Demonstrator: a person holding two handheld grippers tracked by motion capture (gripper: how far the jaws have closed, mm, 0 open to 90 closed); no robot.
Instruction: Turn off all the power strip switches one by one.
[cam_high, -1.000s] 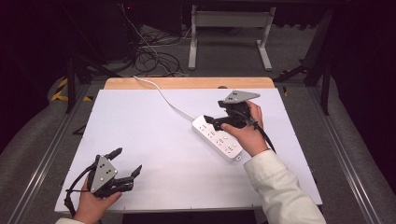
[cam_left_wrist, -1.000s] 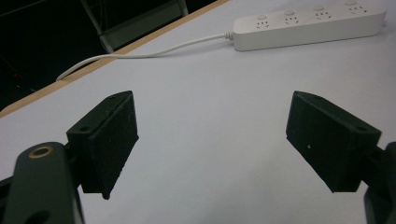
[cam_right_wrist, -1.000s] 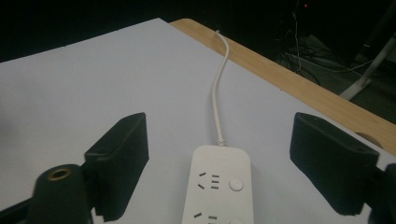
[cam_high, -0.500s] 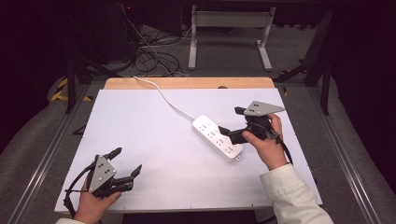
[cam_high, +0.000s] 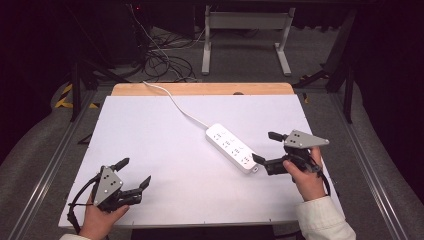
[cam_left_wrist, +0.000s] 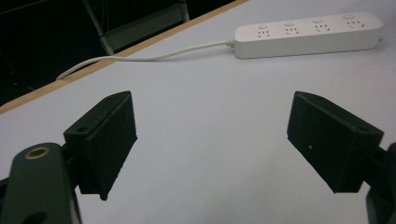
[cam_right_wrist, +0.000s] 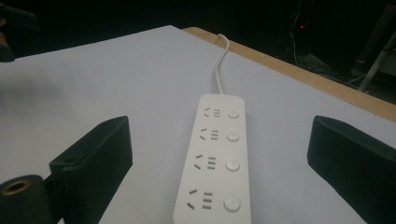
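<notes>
A white power strip (cam_high: 231, 148) with several sockets and buttons lies diagonally right of the table's middle. Its white cord (cam_high: 175, 105) runs off the far edge. My right gripper (cam_high: 265, 147) is open just right of the strip's near end, jaws pointing left at it without touching. In the right gripper view the strip (cam_right_wrist: 217, 163) lies lengthwise between the spread jaws of that gripper (cam_right_wrist: 219, 154). My left gripper (cam_high: 135, 171) rests open near the front left corner, holding nothing. The left gripper view shows the strip (cam_left_wrist: 308, 35) far off beyond the open gripper (cam_left_wrist: 212, 140).
A white sheet (cam_high: 150, 135) covers the table, with a wooden strip (cam_high: 200, 89) bare along the far edge. Beyond it stand a metal frame (cam_high: 245, 30) and loose cables (cam_high: 160, 60) on the floor. Metal rails (cam_high: 45, 170) run beside the table.
My right gripper has drawn back from above the power strip, moving right and toward the near edge. The strip and the left gripper have stayed put.
</notes>
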